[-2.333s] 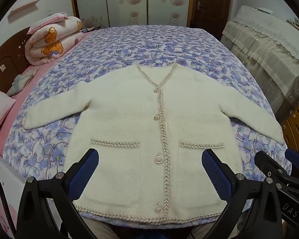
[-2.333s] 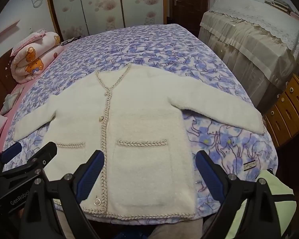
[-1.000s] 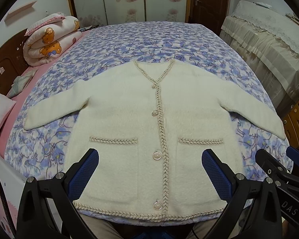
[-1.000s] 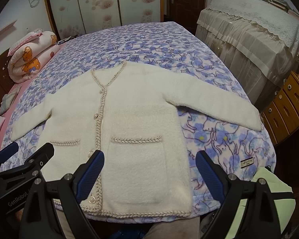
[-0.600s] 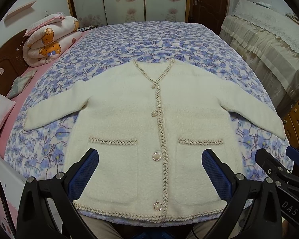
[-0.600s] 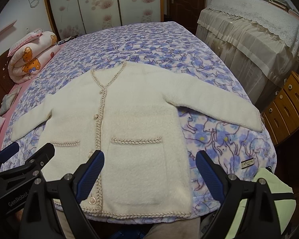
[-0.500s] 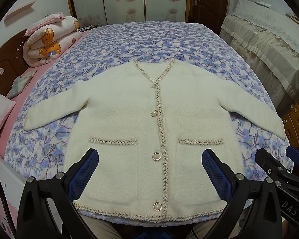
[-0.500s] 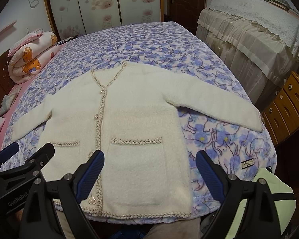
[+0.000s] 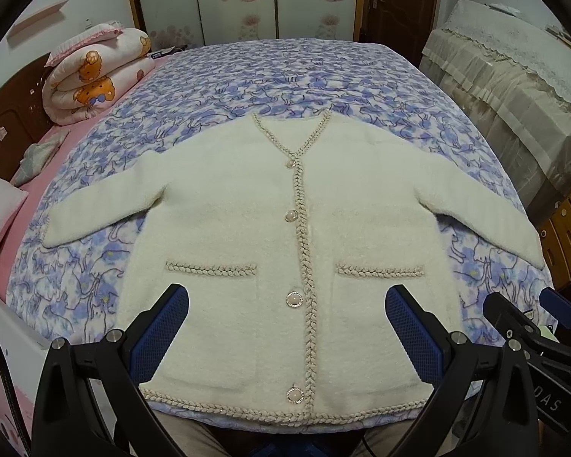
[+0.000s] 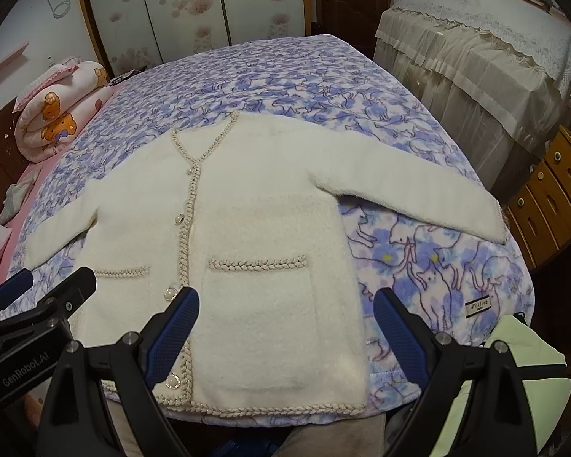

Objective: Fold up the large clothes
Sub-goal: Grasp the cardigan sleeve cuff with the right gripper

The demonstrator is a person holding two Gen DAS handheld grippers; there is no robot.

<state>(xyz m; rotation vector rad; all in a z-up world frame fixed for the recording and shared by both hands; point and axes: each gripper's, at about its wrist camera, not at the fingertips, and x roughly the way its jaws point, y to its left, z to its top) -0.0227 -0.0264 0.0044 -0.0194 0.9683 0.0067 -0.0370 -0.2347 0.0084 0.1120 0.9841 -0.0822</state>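
A cream fleece cardigan [image 9: 243, 205] with braided trim, pearl buttons and two pockets lies flat and buttoned on the bed, sleeves spread out to both sides; it also shows in the right wrist view [image 10: 262, 205]. My left gripper [image 9: 287, 304] is open and empty, held above the hem near the bed's front edge. My right gripper [image 10: 285, 308] is open and empty, above the cardigan's right pocket. The right gripper also shows at the right edge of the left wrist view [image 9: 529, 327], and the left gripper at the left edge of the right wrist view [image 10: 42, 297].
The bed has a purple floral blanket [image 9: 285, 76]. A rolled bear-print quilt [image 9: 95, 76] and a pillow [image 9: 0, 209] lie at the left. A lace-covered cabinet [image 10: 487, 45] and wooden drawers [image 10: 552, 190] stand to the right. A green cloth [image 10: 514, 381] hangs at the lower right.
Both grippers have drifted slightly forward and higher over the hem. The cardigan has not moved and both grippers stay open.
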